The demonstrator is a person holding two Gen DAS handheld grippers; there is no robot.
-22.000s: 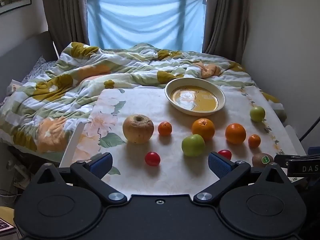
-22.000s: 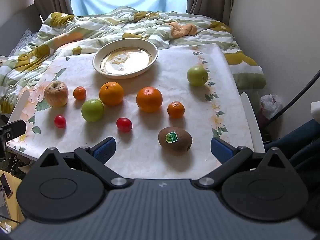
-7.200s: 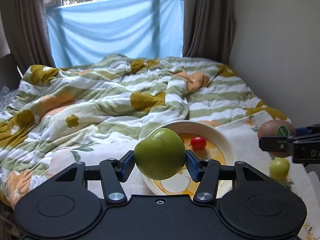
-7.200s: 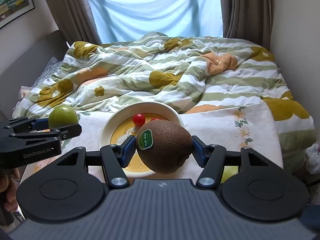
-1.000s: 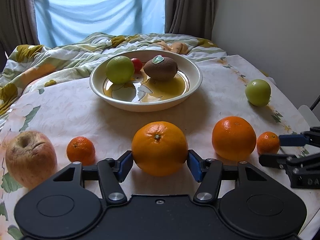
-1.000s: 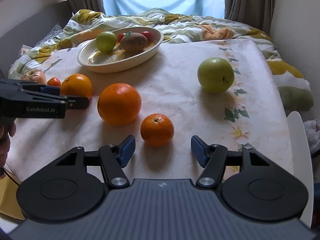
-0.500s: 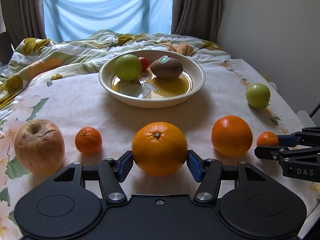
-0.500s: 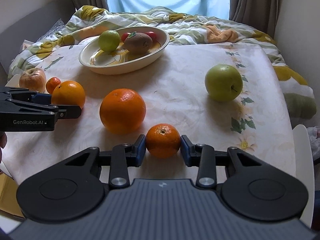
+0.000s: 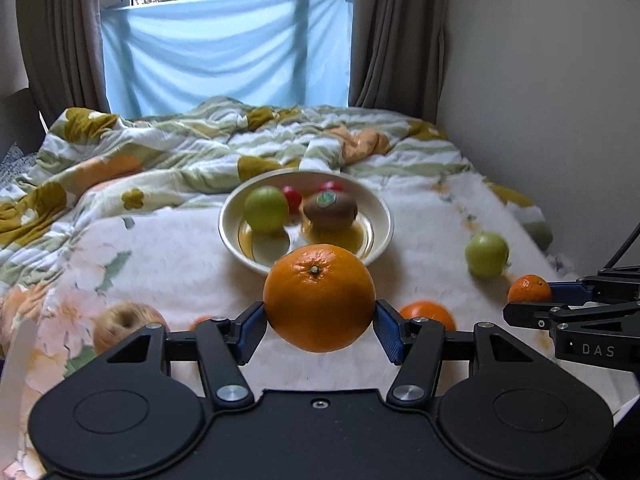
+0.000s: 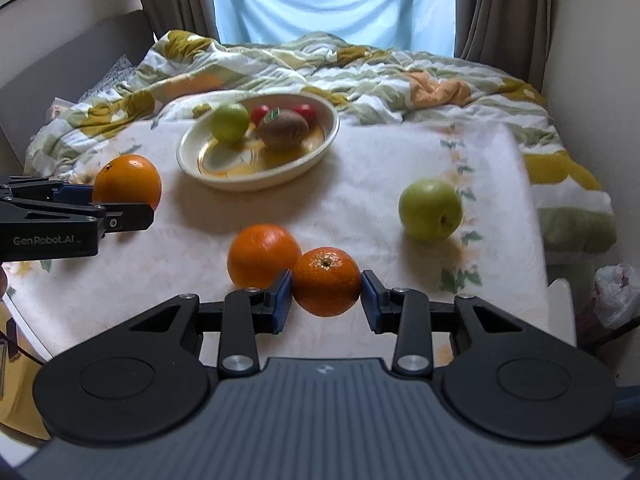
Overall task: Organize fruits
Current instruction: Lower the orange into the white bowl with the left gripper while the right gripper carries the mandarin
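Left tool point(image 9: 319, 322) clamped on the large orange point(image 9: 319, 298), held clear above the surface point(image 10: 360, 200), near its left edge. Bowl point(image 10: 326, 136) toward the far edge holds a green apple point(image 10: 229, 122), a kiwi point(image 10: 283, 129) and two red fruits. Second orange point(image 10: 262, 254) sits mid-surface near the front edge. Right tool point(image 10: 326, 294) gripping the mandarin point(image 10: 326, 282), lifted. Another green apple point(image 10: 430, 210) rests toward the right edge.

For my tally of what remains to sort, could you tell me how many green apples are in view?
2. One green apple lies in the bowl beside the kiwi; the other green apple sits alone on the tablecloth to the right. None seems hidden.
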